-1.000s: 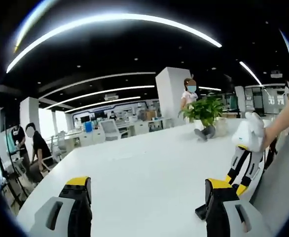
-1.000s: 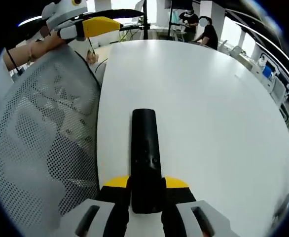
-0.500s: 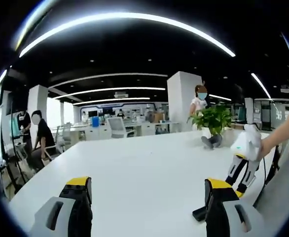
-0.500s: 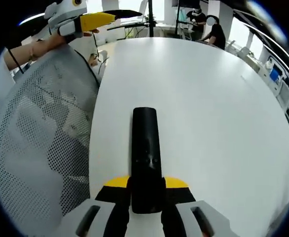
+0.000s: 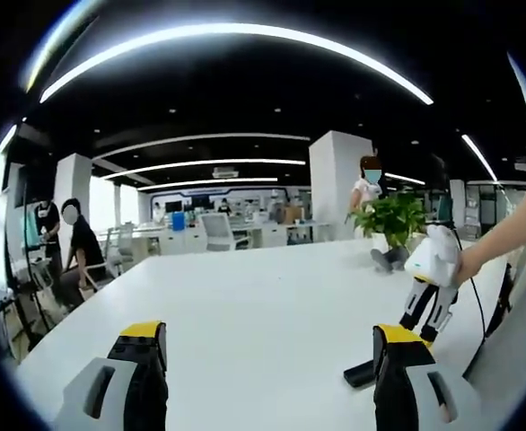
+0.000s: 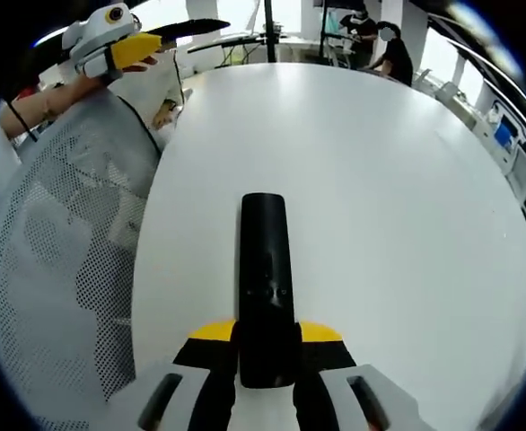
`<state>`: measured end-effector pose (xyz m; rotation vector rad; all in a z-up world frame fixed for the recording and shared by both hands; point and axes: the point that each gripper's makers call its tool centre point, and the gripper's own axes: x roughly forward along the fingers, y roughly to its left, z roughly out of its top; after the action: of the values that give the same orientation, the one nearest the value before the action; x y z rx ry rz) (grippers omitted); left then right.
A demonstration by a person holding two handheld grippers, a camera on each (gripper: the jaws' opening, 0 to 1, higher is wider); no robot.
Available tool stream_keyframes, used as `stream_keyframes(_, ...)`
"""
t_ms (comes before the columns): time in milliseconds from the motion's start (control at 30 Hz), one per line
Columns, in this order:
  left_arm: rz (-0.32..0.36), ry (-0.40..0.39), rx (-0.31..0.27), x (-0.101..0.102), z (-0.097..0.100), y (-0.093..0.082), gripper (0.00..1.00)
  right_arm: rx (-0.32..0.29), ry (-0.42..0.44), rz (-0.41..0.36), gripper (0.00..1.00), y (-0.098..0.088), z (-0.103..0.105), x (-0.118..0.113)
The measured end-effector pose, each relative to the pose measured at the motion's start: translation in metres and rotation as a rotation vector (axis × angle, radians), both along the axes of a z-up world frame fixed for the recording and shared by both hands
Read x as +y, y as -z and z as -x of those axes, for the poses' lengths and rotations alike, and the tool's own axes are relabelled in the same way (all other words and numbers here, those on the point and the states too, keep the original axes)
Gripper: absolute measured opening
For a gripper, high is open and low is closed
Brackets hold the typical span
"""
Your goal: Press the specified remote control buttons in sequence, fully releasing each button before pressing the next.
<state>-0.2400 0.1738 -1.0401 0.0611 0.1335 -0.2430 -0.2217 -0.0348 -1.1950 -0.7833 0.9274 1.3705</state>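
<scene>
A black remote (image 6: 265,269) lies lengthwise between the jaws of my right gripper (image 6: 265,339), which is shut on its near end, over a white table (image 6: 380,180). Small buttons show near the middle of the remote. From the left gripper view, the right gripper (image 5: 422,316) comes in at the right in a person's hand, with the remote (image 5: 363,373) sticking out low over the table (image 5: 245,305). My left gripper (image 5: 267,359) stands open above the table with nothing between its jaws. It also appears as the left gripper (image 6: 155,40) at the top left.
A mesh chair back (image 6: 56,260) stands along the table's left edge. At the far end of the table sits a potted plant (image 5: 390,215), with a person (image 5: 368,184) behind it. Other people (image 5: 74,256) sit at the far left. Desks and chairs fill the background.
My right gripper has carried the remote further in over the table, away from the mesh chair. Both views have shifted with the hands. Neither gripper's state has changed.
</scene>
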Motion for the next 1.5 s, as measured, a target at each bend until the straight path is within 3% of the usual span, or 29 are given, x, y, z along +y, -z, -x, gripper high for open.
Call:
stream_keyframes(633, 0.006, -0.015, 0.007, 0.006, -0.002, 0.003, 0.99, 0.01, -0.002, 0.038, 0.21, 0.0, -0.028, 0.001)
stream_keyframes(1133, 0.008, -0.02, 0.021, 0.009, -0.003, 0.007, 0.99, -0.034, -0.008, 0.135, 0.21, 0.003, -0.083, -0.003)
stream_keyframes(1500, 0.01, -0.02, 0.025, 0.01, -0.004, 0.009, 0.99, -0.04, 0.042, 0.154, 0.21, 0.002, -0.127, -0.004)
